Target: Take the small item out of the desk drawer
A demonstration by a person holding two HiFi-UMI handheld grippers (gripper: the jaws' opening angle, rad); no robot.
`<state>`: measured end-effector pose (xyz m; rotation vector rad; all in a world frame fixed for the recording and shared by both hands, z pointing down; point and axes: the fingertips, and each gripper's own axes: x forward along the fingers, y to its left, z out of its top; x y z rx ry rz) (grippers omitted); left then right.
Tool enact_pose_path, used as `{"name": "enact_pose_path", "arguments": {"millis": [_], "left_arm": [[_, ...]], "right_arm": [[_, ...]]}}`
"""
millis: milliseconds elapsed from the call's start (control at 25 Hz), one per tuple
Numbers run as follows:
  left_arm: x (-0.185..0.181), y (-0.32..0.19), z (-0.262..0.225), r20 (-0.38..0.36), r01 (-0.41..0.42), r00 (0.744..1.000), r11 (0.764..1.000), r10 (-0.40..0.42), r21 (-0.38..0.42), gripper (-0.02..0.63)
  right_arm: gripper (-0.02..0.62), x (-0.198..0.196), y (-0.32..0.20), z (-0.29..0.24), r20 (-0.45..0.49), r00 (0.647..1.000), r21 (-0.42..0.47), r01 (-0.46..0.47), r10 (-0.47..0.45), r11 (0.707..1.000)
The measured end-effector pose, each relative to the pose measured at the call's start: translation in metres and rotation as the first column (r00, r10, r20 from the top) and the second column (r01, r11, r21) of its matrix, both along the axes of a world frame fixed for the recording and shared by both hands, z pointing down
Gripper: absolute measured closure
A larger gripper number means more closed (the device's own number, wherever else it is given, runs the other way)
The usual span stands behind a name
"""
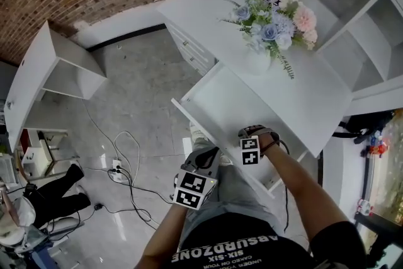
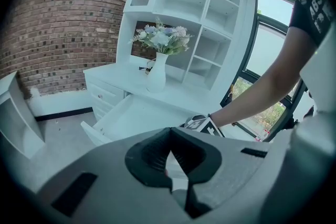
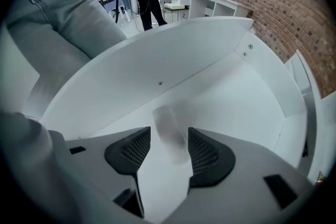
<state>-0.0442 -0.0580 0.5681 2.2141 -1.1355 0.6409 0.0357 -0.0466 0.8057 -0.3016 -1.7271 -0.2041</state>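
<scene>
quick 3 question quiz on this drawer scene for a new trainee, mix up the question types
1. True or false: the desk drawer stands open.
2. What stands on the desk top behind the drawer? A) a vase of flowers B) a laptop C) a stack of books
3. Fill in: the small item lies on the drawer floor between the jaws of the right gripper, and those jaws stand ____.

Key: 1 true; 2 A; 3 apart.
</scene>
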Motion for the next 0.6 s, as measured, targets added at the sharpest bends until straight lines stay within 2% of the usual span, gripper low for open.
{"name": "enact_pose_path", "arguments": {"millis": [320,440,600], "left_arm": [[-0.006,0.008,0.008,0.013,0.026,1.000,0.999,-0.026,-0.022,0.600],[-0.009,0.011,0.012,0.019,0.031,0.999,0.999,-0.031,-0.029,0.600],[-0.008,0.009,0.009,0.012,0.038,0.999,0.999,-0.038,-0.029,0.600]], "right_arm": [[0.377,-0.001,-0.002,0.014,-0.033,0.999,0.023,0.041,-0.040,0.999],[0.422,-0.004,-0.002,0.015,-0.033,0.998,0.027,0.045,-0.044,0.999],[0.439,-0.005,-0.001,0.014,-0.032,0.999,0.019,0.037,-0.036,0.999]]}}
